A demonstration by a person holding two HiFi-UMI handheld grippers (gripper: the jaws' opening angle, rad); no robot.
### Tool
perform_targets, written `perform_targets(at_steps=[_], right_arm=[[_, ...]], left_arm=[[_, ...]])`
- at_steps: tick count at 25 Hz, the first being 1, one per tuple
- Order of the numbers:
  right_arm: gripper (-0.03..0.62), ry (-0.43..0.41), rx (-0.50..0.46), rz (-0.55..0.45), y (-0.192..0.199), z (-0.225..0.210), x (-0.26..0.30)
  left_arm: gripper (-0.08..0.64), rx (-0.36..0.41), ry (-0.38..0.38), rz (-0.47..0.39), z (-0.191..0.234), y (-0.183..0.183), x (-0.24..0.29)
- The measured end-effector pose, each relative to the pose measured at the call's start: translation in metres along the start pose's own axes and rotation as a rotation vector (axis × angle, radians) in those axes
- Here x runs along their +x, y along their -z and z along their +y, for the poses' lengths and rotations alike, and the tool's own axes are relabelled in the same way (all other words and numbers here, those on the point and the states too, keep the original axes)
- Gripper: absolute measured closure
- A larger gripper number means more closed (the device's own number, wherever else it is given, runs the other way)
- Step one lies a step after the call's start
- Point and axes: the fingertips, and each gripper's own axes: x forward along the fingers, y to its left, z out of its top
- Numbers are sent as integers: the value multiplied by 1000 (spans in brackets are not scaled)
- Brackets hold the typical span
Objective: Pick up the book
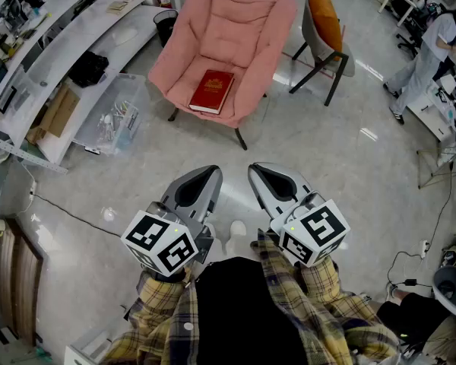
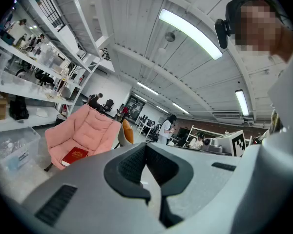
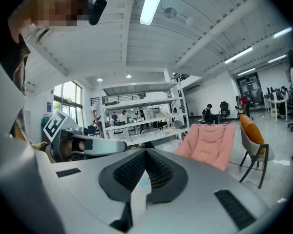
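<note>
1. Currently, one red book (image 1: 211,91) lies flat on the seat of the one pink chair (image 1: 235,21).
2. Two grippers, left gripper (image 1: 205,179) and right gripper (image 1: 264,177), are well apart from that chair. Both jaws closed, empty.

red book (image 1: 211,91), pink chair (image 1: 235,25), yellow plaid sleeves (image 1: 158,319)

Lighting's running bright and even, ceiling tube lights (image 2: 189,33) doing the work and clipping to white in both gripper views. Glossy floor (image 1: 342,181) is throwing glare streaks beside the grey chair (image 1: 310,33). Shadows are falling soft, a faint one sitting under the pink chair (image 1: 235,21). Fisheye is bending the edges, corners going black. Left gripper (image 2: 146,145) and right gripper (image 3: 146,151) are reading soft up close.
</note>
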Motion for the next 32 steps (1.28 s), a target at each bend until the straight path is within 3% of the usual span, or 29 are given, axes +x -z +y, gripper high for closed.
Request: perform_targets(at_steps=[8,23,32], right_arm=[[577,-14,7,9,3,-15,-3],[577,-83,26,19,14,-46,-2],[577,-111,37,58,16,-48,44]], left_arm=[[557,2,-6,3,-2,0,15],[557,2,-100,-33,4,7,37],[557,-22,-117,-32,45,-4,40]])
